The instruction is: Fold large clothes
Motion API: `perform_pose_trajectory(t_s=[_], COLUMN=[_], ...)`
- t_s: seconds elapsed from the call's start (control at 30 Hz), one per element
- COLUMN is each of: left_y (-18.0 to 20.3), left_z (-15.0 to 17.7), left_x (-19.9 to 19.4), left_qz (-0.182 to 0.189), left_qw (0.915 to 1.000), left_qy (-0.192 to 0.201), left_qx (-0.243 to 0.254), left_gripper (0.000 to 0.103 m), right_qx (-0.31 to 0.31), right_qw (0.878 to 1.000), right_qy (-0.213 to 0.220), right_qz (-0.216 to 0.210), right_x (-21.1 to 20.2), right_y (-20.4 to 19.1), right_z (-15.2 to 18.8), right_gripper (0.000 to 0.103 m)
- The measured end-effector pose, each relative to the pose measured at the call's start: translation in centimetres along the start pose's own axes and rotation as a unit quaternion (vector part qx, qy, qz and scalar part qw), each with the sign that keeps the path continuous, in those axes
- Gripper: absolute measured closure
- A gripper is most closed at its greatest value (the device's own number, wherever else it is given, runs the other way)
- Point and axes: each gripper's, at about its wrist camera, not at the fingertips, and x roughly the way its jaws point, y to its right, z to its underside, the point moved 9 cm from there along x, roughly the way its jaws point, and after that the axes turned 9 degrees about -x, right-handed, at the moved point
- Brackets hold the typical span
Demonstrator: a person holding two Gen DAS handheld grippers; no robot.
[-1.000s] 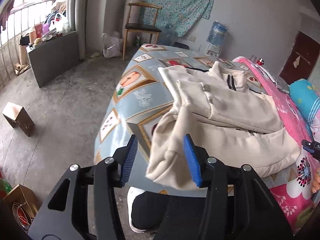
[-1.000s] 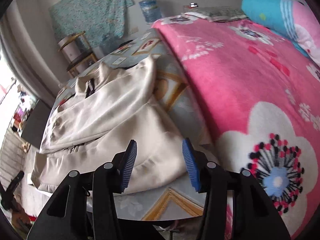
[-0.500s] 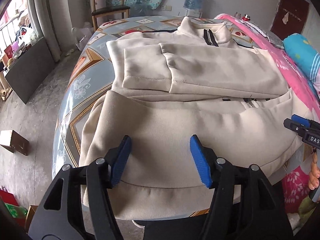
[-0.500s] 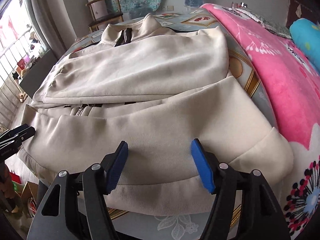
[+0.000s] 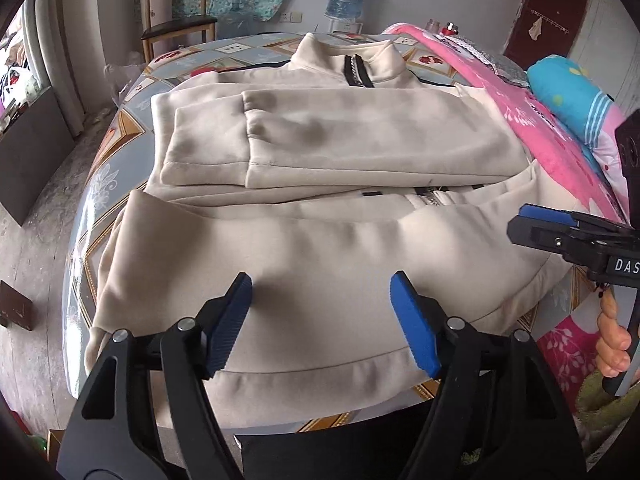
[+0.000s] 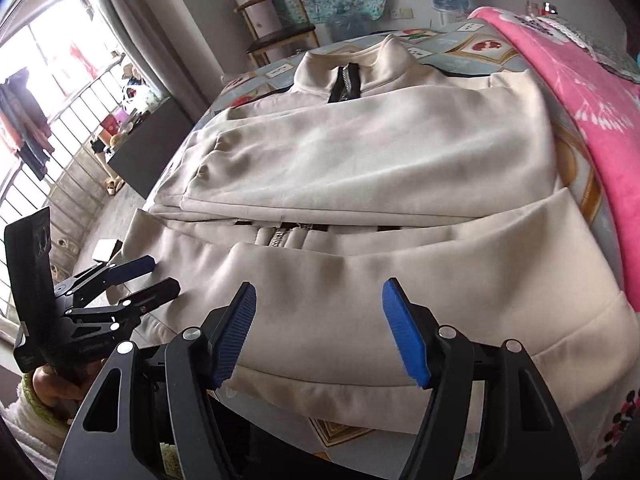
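Left wrist view shows the cream jacket [image 5: 320, 216] flat on the bed [image 5: 100, 184], left gripper [image 5: 320, 320] fingers opening and right gripper [image 6: 318, 324] fingers apart, both empty above its hem — a shallow pinch could catch one layer, dragging the folded sleeves askew.

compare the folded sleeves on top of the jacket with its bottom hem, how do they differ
The sleeves lie crossed over the chest of the jacket, far from the grippers; the bottom hem runs along the near table edge, just under the jaws. The sleeves show dark smudges; the hem looks cleaner. The sleeves end in short cuffs; the hem is one long band. Both are the same cream fabric.
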Motion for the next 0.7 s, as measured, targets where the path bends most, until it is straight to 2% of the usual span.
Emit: perform_pose_trajectory(t_s=[0.1, 0.2, 0.3, 0.37, 0.4, 0.43, 0.47, 0.5, 0.57, 0.6, 0.7], left_y=[0.8, 1.3, 1.6, 1.8, 1.8, 2.0, 2.1, 2.3, 2.6, 2.7, 3.2], left_z=[0.3, 0.4, 0.4, 0.3, 0.3, 0.4, 0.4, 0.4, 0.5, 0.6, 0.0], left_x=[0.3, 0.7, 0.9, 0.9, 0.9, 0.8, 0.8, 0.7, 0.6, 0.5, -0.3], left_qz=[-0.006, -0.027, -0.032, -0.038, -0.041, -0.04, -0.04, -0.043, -0.052, -0.051, -0.05], left_qw=[0.9998, 0.9986, 0.9976, 0.9968, 0.9962, 0.9955, 0.9949, 0.9938, 0.9913, 0.9907, 0.9883], left_qy=[0.005, 0.01, 0.016, 0.022, 0.025, 0.03, 0.034, 0.039, 0.05, 0.054, 0.073], left_qx=[0.019, 0.044, 0.058, 0.067, 0.073, 0.08, 0.086, 0.095, 0.11, 0.115, 0.124], left_gripper=[0.035, 0.036, 0.046, 0.059, 0.062, 0.071, 0.08, 0.084, 0.098, 0.102, 0.102], right_qx=[-0.008, -0.028, -0.053, -0.067, -0.069, -0.068, -0.066, -0.066, -0.059, -0.056, -0.055], right_qw=[1.0, 0.999, 0.998, 0.996, 0.995, 0.995, 0.995, 0.995, 0.995, 0.995, 0.996], right_qy=[-0.009, -0.02, -0.045, -0.063, -0.063, -0.064, -0.065, -0.068, -0.071, -0.071, -0.064], right_qz=[-0.013, -0.014, -0.007, 0.019, 0.022, 0.024, 0.029, 0.041, 0.038, 0.034, 0.037], right_x=[0.8, 1.7, 2.7, 3.5, 3.4, 3.2, 3.1, 3.0, 3.0, 3.0, 2.5], right_y=[-1.2, -2.5, -3.5, -3.6, -3.6, -3.7, -3.5, -3.2, -2.8, -2.7, -2.9], right_z=[-0.3, -0.7, -0.4, 0.1, 0.2, 0.2, 0.2, 0.2, 0.2, 0.2, -0.3], right_gripper=[0.039, 0.04, 0.049, 0.055, 0.058, 0.061, 0.07, 0.081, 0.086, 0.095, 0.098])
